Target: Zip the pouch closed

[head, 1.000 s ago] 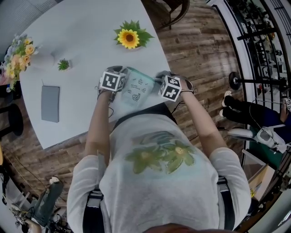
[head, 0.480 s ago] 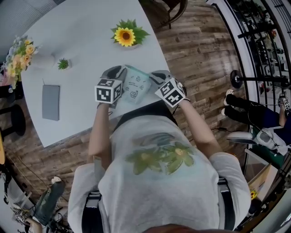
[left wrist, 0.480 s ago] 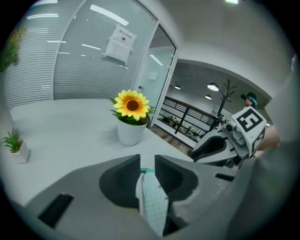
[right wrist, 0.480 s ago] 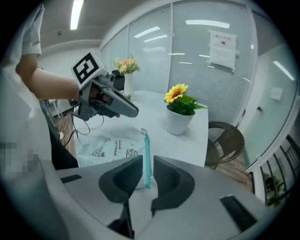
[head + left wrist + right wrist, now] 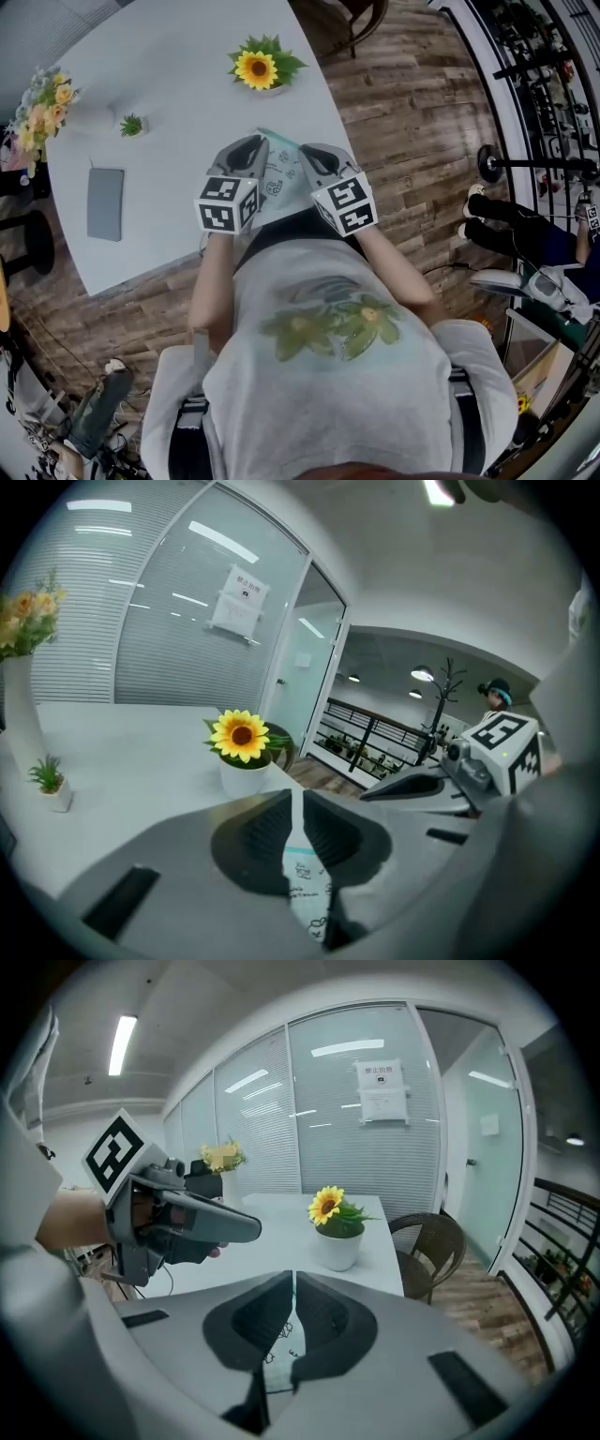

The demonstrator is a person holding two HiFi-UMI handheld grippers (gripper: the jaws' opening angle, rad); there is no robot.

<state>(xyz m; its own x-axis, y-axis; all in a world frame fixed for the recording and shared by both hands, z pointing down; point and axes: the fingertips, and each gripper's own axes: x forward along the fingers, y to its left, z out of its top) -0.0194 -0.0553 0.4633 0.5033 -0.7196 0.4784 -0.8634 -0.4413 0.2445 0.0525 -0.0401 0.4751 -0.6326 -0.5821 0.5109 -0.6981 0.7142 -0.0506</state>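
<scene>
- One pouch [image 5: 280, 174].
- Two grippers: the left gripper [image 5: 292, 799] and the right gripper [image 5: 293, 1283]. The fingers of each are closing, with the pouch between them.
- Two marker cubes [image 5: 227, 203], one on each gripper.
- One counter [image 5: 178, 94].
- One potted sunflower [image 5: 259, 69].
- One small green plant [image 5: 132, 125] in a white pot.
- One vase of mixed flowers [image 5: 39, 111].
- One flat grey slab [image 5: 104, 203]; what it is cannot be told.
- One wicker chair [image 5: 433, 1241].
- One paper sheet [image 5: 382, 1091] on the glass wall.
- One coat stand [image 5: 448, 696].
- Two people: the wearer [image 5: 328, 356] and a seated person [image 5: 511, 225].
</scene>
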